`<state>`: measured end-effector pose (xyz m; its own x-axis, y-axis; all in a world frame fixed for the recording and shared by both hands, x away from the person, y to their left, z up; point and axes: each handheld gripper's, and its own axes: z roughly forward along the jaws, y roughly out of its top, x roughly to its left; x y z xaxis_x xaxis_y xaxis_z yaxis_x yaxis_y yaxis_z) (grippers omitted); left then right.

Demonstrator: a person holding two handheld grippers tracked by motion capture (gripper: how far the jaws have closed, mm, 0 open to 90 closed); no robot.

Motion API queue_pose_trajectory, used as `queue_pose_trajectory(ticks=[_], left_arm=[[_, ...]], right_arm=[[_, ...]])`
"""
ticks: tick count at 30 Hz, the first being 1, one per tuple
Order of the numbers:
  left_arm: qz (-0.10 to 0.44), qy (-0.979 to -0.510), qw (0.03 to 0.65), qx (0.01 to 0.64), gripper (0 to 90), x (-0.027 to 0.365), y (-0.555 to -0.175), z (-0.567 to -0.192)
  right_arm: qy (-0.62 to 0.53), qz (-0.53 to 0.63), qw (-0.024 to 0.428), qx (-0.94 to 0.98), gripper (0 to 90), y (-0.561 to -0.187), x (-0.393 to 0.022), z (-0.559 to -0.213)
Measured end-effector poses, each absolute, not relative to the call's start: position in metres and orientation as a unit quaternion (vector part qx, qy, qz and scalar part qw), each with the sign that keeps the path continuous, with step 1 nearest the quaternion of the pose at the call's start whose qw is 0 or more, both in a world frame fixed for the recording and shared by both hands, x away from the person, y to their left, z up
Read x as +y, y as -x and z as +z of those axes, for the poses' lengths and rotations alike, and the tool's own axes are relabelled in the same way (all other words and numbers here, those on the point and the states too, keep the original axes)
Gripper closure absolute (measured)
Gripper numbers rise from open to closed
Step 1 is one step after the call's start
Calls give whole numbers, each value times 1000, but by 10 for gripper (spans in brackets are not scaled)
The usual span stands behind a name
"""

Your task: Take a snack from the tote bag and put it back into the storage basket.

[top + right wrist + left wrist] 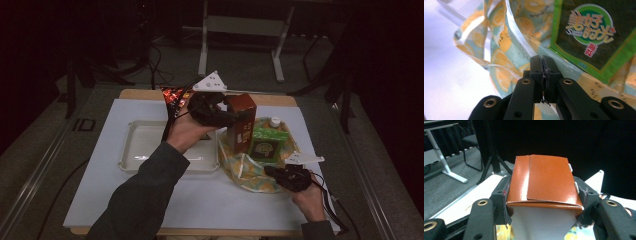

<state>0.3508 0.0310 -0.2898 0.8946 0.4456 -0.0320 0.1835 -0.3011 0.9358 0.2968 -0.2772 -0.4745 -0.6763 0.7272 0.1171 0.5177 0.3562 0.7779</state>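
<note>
Left claw (544,202): I have it clamped on the brown carton (545,182), one jaw on each side wall just below the folded top; both pads press flat against the cardboard. In the high view my left claw (227,117) holds this carton (241,122) upright, its lower end over the left rim of the fruit-print bag (250,172). I cannot tell whether the carton's base touches the bag or hangs clear of it.

Right claw (544,72): jaws drawn tight together, pads meeting with a fold of the fruit-print bag's (506,37) fabric pinched between them, as far as I can see at the tips. In the high view my right claw (272,171) sits at the near edge of the bag, right hand (307,197) behind it at the near right of the bench (210,200).

Outward from the claws: a green snack packet (594,35) with a round printed label lies in the bag just beyond the right claw. The high view shows the same green packet (267,145) beside the carton, with a small white-capped bottle (274,121) behind it. Left of the bag, a white tray (137,145) rests on the bench's white sheet, partly covered by my left forearm. A red patterned packet (172,95) lies at the far edge of the bench, behind the left claw.
</note>
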Motion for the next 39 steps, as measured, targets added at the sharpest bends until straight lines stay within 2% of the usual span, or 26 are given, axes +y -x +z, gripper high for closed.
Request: queue_pose_trajectory(ticks=[11, 30, 39], left_arm=[[122, -804, 548, 198, 422, 51, -349, -292], [126, -798, 541, 233, 422, 95, -352, -311], [147, -809, 517, 239, 422, 111, -352, -319]], right_arm=[[-403, 415, 132, 805, 860, -299, -287, -476], [-406, 420, 142, 799, 900, -297, -295, -472], [-406, 422, 146, 797, 900, -296, -297, -470]])
